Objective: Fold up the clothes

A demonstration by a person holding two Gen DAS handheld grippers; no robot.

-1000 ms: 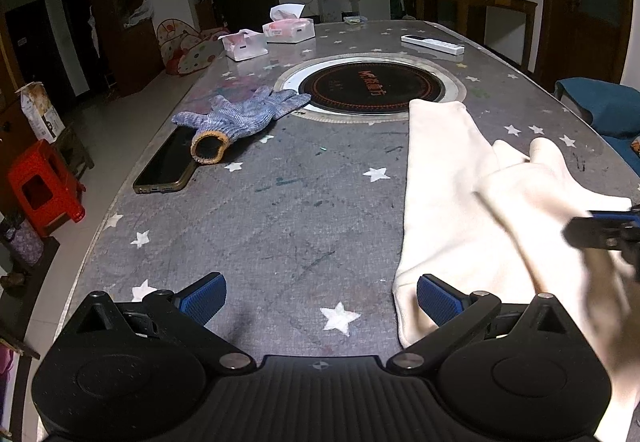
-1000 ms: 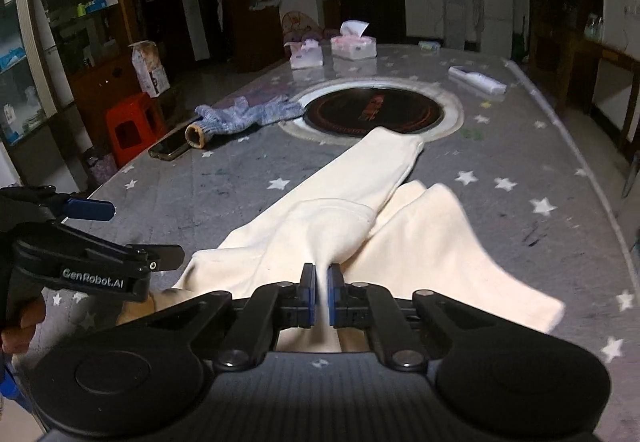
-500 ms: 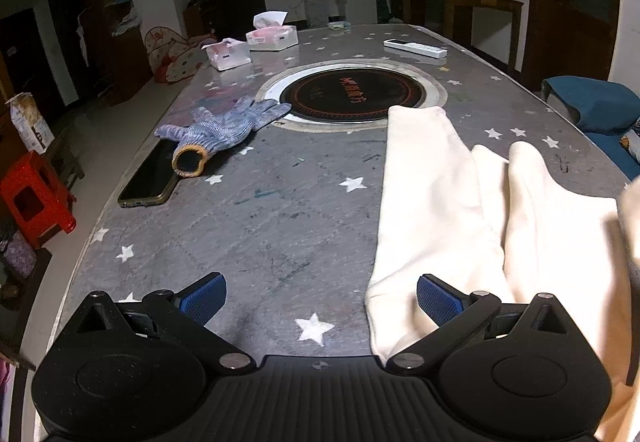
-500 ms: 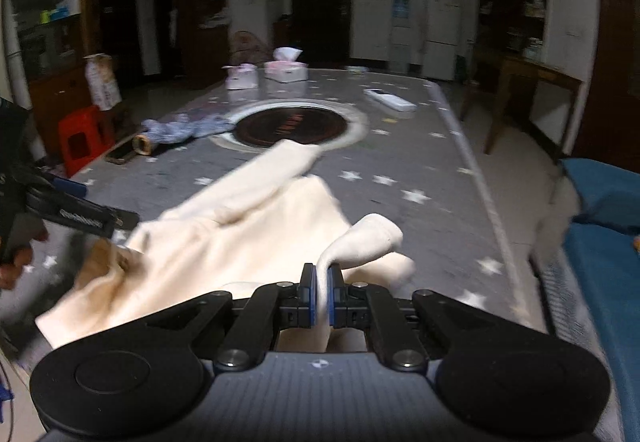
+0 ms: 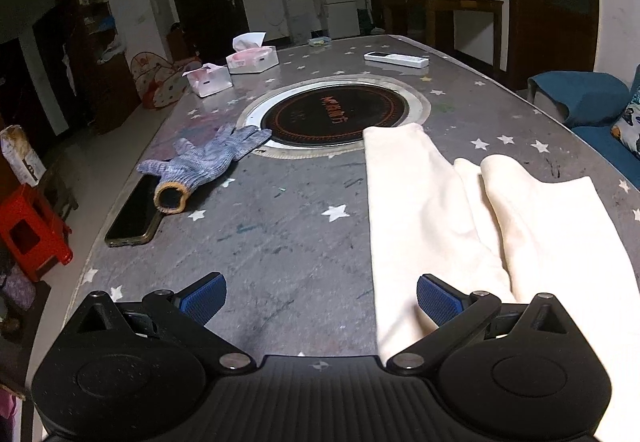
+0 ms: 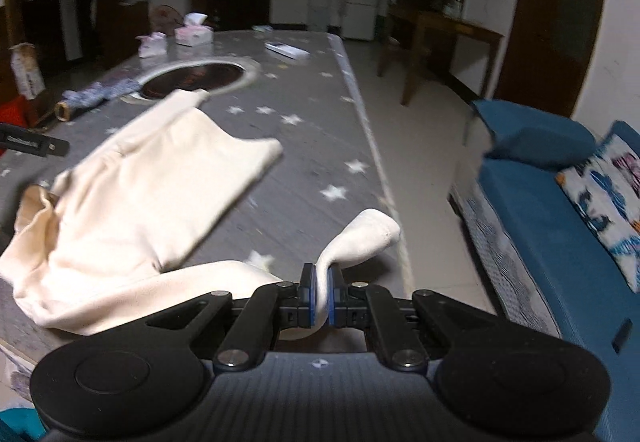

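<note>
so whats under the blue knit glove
The glove lies on the table, its cuff overlapping the phone. Whatever else sits beneath the glove is covered.

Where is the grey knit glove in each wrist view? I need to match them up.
Left wrist: the grey knit glove lies left of centre, its cuff over a phone.
Right wrist: the glove is blurred at the far left.
Shared landmark: the round black cooktop beside its fingers.
</note>
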